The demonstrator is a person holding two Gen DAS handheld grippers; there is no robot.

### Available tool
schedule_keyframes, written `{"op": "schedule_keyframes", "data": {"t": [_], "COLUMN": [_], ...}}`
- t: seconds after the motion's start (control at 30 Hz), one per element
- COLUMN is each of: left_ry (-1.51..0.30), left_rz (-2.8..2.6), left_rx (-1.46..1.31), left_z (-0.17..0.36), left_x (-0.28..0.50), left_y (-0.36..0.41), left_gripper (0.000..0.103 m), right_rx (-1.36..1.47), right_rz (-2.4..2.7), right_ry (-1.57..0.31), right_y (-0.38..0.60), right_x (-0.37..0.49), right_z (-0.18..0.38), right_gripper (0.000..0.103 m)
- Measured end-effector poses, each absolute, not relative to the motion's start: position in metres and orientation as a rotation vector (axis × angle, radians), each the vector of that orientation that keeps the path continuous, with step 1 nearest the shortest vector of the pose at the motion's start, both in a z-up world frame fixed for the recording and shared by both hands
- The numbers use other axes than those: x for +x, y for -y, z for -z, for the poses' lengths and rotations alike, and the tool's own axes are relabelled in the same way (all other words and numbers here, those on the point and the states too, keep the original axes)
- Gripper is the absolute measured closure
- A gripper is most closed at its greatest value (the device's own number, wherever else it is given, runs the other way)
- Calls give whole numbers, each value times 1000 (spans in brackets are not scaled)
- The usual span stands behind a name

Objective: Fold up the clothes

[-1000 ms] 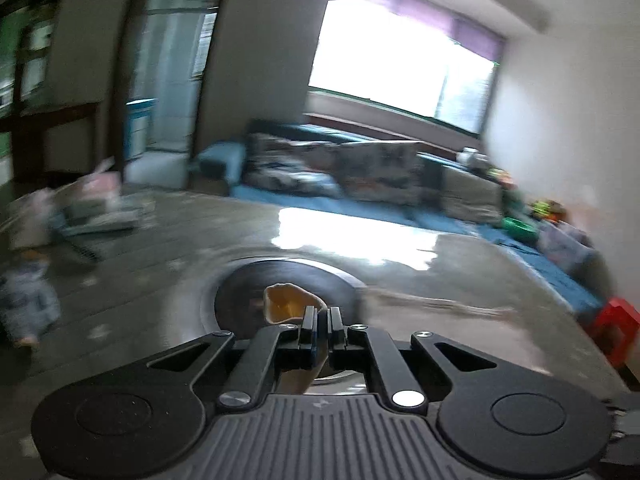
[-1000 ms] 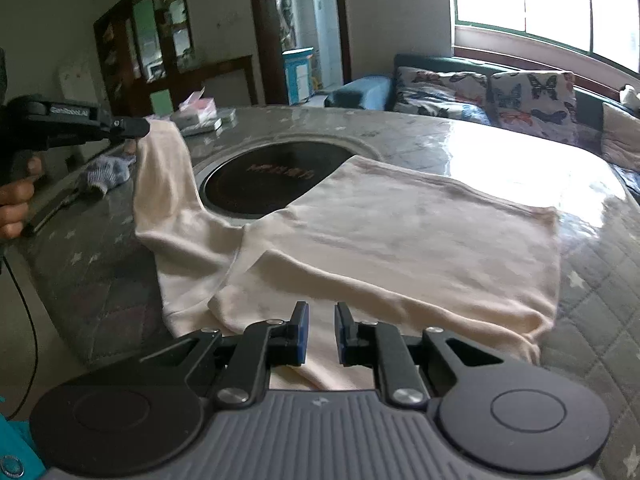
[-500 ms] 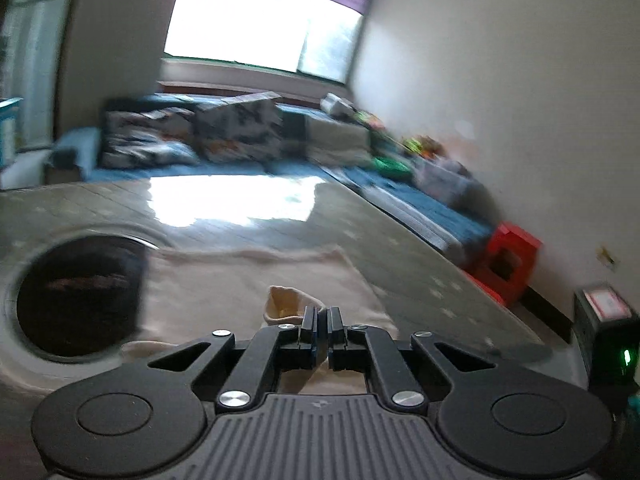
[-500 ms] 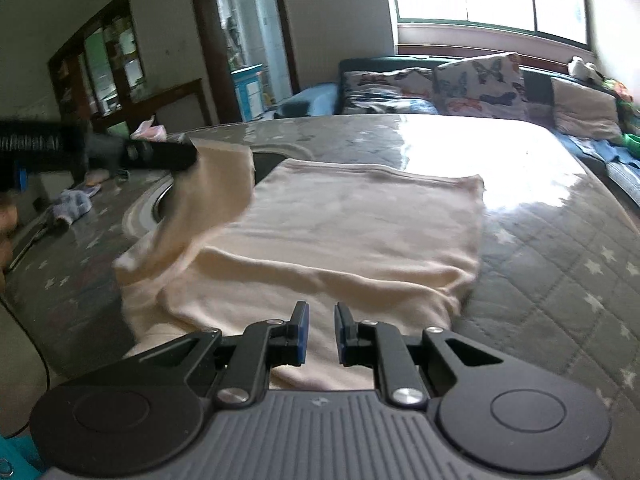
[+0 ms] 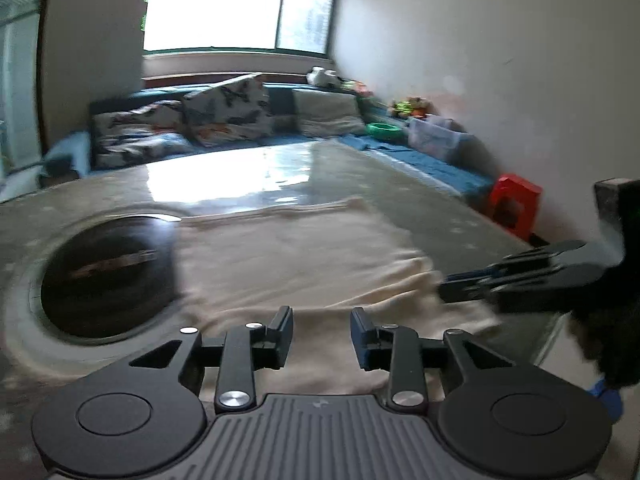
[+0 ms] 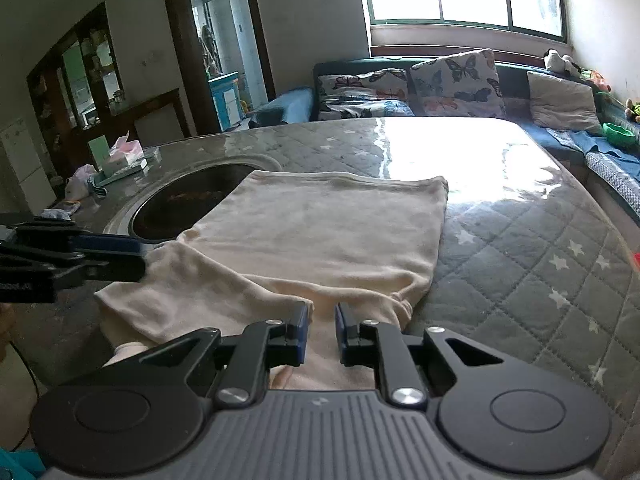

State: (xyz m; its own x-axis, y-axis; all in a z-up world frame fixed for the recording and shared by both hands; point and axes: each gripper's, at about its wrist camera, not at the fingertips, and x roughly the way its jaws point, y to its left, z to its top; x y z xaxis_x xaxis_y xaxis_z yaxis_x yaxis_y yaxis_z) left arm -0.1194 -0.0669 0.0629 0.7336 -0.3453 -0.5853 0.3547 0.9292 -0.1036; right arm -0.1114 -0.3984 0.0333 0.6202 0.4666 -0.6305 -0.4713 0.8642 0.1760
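Note:
A cream garment (image 6: 320,236) lies on the quilted grey table (image 6: 520,264), one sleeve folded across its near part. It also shows in the left wrist view (image 5: 304,256). My left gripper (image 5: 320,334) is open and empty just above the garment's near edge; it shows from the side in the right wrist view (image 6: 104,258) at the folded sleeve's left end. My right gripper (image 6: 321,330) is open with a narrow gap, low over the garment's near edge, holding nothing. It shows in the left wrist view (image 5: 452,286) at the cloth's right edge.
A round dark inset (image 6: 184,208) sits in the table (image 5: 420,200), partly under the garment's left side. A tissue box (image 6: 122,156) stands at the far left edge. A sofa with cushions (image 6: 452,84) runs behind the table. A red stool (image 5: 516,204) stands on the right.
My left gripper carried the sleeve rightward over the garment, lowered it and opened, letting it go. The sleeve now lies folded on the body. My right gripper stayed near the garment's front edge.

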Motion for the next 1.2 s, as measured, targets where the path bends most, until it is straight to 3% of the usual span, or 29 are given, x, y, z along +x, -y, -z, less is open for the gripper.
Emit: {"op": "schedule_keyframes", "data": {"t": [0.1, 0.47, 0.53, 0.57, 0.73, 0.8, 0.87, 1.0, 1.2], "left_ry": [-647, -684, -682, -685, -687, -688, -691, -692, -689], "left_rz": [335, 305, 311, 311, 304, 297, 299, 300, 286], "left_rx": [39, 70, 70, 71, 48, 44, 47, 54, 60], "left_z": [-58, -34, -32, -31, -27, -26, -25, -22, -21], "left_x": [-127, -145, -145, -145, -143, -143, -143, -145, -147], "left_y": [41, 20, 21, 21, 17, 16, 17, 20, 22], "left_gripper": [57, 57, 58, 58, 62, 74, 78, 78, 77], "right_rx": [-2, -32, -41, -46, -71, -80, -83, -77, -66], "right_rz": [-556, -561, -564, -565, -551, -542, -539, -539, -533], "right_ry": [-733, -807, -809, -810, -793, -778, -761, -759, -782], "right_y": [396, 380, 378, 377, 375, 376, 377, 379, 378], "right_x": [-111, -106, -106, -107, -108, -109, -110, -109, -105], "right_z": [-33, -16, -17, -17, -25, -29, -35, -42, -30], "right_gripper": [76, 77, 81, 89, 99, 101, 102, 101, 88]}}
